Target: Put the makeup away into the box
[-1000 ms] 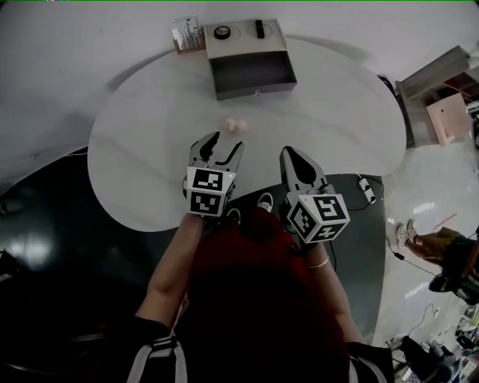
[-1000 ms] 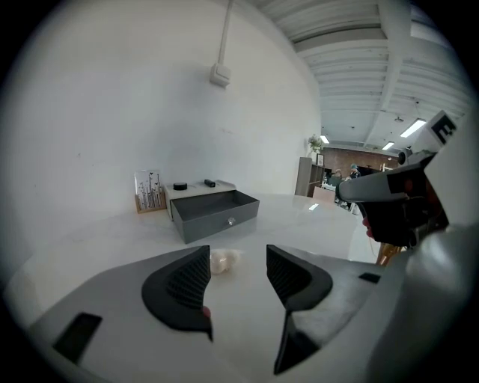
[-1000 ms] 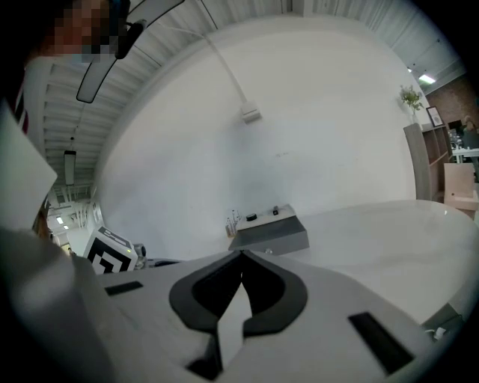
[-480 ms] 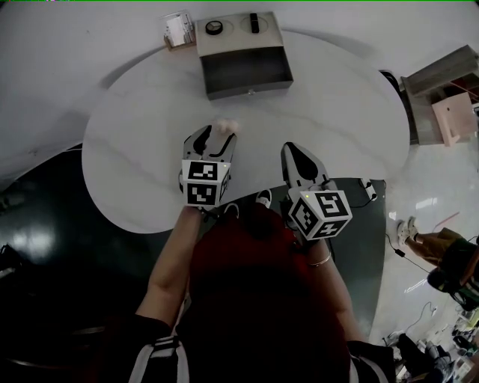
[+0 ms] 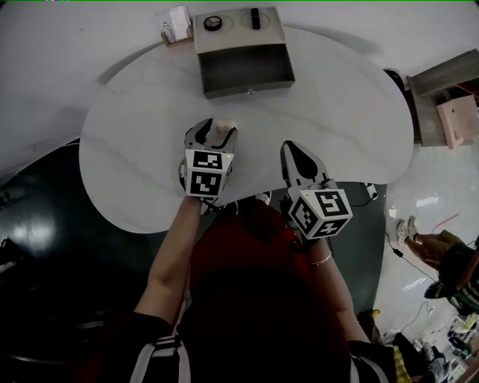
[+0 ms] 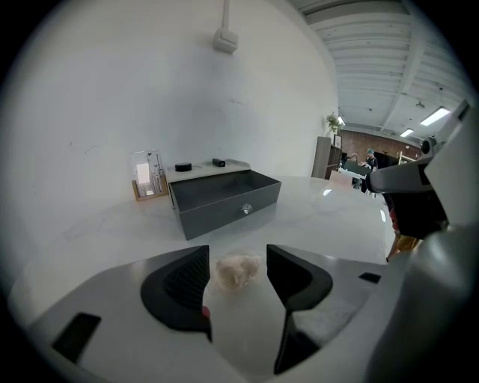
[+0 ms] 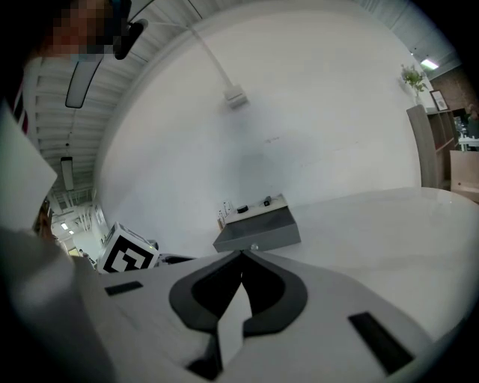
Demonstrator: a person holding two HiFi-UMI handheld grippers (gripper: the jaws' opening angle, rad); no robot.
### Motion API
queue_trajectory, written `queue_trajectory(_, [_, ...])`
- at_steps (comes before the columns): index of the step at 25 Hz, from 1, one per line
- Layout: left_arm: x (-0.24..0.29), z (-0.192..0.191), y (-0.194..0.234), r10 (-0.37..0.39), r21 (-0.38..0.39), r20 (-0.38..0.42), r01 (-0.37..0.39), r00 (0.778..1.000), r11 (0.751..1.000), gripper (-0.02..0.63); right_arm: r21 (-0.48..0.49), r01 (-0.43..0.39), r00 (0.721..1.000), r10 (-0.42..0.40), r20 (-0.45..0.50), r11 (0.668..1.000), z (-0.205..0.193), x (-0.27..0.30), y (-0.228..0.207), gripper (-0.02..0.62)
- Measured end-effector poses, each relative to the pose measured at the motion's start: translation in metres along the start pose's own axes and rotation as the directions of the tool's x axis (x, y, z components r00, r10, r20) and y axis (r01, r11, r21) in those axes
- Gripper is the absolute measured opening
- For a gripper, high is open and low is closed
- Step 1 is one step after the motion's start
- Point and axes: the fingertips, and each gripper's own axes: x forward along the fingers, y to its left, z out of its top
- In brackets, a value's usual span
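Observation:
A pale pink makeup puff [image 6: 238,271] lies on the white table [image 5: 337,112]. My left gripper [image 6: 237,258] stands open with one jaw on each side of the puff, and I cannot tell whether either touches it. The head view shows the puff [image 5: 222,132] between the jaws of that left gripper [image 5: 213,129]. The grey box [image 5: 243,71] stands at the table's far edge with its drawer pulled out, seen also in the left gripper view as the box [image 6: 224,198]. My right gripper [image 5: 293,149] hovers near the front edge, shut with nothing in it [image 7: 241,256].
On the box's top lie a round black compact [image 5: 214,22] and a small black stick [image 5: 255,19]. A clear holder with cards [image 5: 176,25] stands left of the box. The table's front edge curves inward right by the person's body.
My left gripper has moved forward along the table until its open jaws came around the puff. The right gripper has stayed about where it was, still shut.

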Motion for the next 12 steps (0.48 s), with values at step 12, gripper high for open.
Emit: queue_trajectory(12, [0.018, -0.01, 0.001, -0.004, -0.058, -0.079, -0.001, 0.997, 0.998, 0.232, 0.023, 0.002, 1.0, -0.001, -0.022, 1.0, -0.003, 0.008, -0.015, 0.015])
